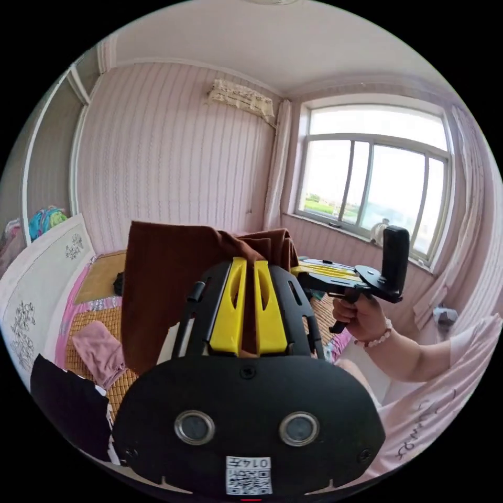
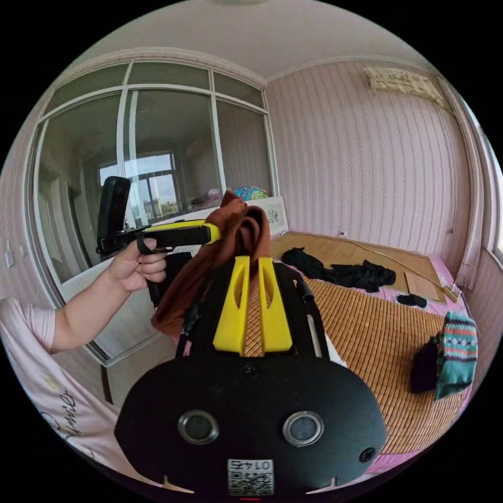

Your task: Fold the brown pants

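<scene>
Left gripper view: brown pants (image 1: 167, 283) lower part hidden behind left gripper (image 1: 249, 262) body; fingers (image 1: 230, 304) tips buried in cloth. Right gripper (image 1: 314, 271) tips lost in cloth folds. Dark garment (image 1: 68, 408) cut by picture edge.

Right gripper view: right gripper (image 2: 253, 262) tips covered by pants bunch (image 2: 236, 246); left gripper (image 2: 209, 233) tip hidden in cloth. Striped cloth (image 2: 456, 351) kind unclear. Small dark item (image 2: 411, 300) too small to tell.

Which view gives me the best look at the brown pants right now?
The left gripper view: the brown pants hang there as a broad sheet of cloth, held up above the bed. The right gripper view shows them bunched into a narrow clump between the two claws, with little of their spread visible.
</scene>
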`<action>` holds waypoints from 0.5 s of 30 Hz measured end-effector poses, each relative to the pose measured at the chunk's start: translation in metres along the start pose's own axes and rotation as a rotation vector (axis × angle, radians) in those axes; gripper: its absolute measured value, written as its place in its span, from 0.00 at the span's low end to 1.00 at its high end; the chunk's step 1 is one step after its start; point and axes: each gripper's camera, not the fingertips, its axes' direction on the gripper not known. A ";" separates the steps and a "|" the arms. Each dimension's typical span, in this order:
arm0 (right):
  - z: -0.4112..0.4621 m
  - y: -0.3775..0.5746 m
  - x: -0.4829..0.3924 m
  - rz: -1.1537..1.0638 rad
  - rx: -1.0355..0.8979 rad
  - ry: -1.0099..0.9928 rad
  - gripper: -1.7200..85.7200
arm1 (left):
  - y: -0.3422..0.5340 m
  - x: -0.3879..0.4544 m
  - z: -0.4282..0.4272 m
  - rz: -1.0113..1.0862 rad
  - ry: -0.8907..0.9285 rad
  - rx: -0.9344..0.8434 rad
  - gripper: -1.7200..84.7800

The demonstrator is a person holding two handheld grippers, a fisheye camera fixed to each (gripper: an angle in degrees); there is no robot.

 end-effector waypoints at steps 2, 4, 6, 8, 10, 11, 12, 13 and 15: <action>0.010 0.069 0.016 0.123 -0.126 0.039 0.05 | 0.021 0.014 0.017 0.063 0.074 -0.101 0.03; 0.028 0.131 0.033 0.221 -0.281 0.096 0.05 | 0.074 0.026 0.058 0.044 0.215 -0.215 0.06; 0.047 0.194 0.051 0.316 -0.482 0.182 0.06 | 0.132 0.026 0.102 -0.044 0.276 -0.322 0.07; 0.053 0.249 0.060 0.387 -0.611 0.231 0.07 | 0.194 0.018 0.139 -0.184 0.287 -0.438 0.07; 0.053 0.263 0.057 0.358 -0.635 0.266 0.10 | 0.258 -0.002 0.148 -0.325 0.266 -0.552 0.07; 0.054 0.265 0.055 0.325 -0.619 0.283 0.12 | 0.268 -0.008 0.142 -0.350 0.258 -0.556 0.07; 0.056 0.265 0.055 0.314 -0.611 0.292 0.14 | 0.285 -0.024 0.126 -0.402 0.227 -0.550 0.07; 0.064 0.263 0.057 0.303 -0.608 0.308 0.19 | 0.297 -0.042 0.106 -0.445 0.168 -0.531 0.07; 0.086 0.259 0.063 0.281 -0.635 0.267 0.22 | 0.309 -0.071 0.077 -0.502 0.046 -0.525 0.08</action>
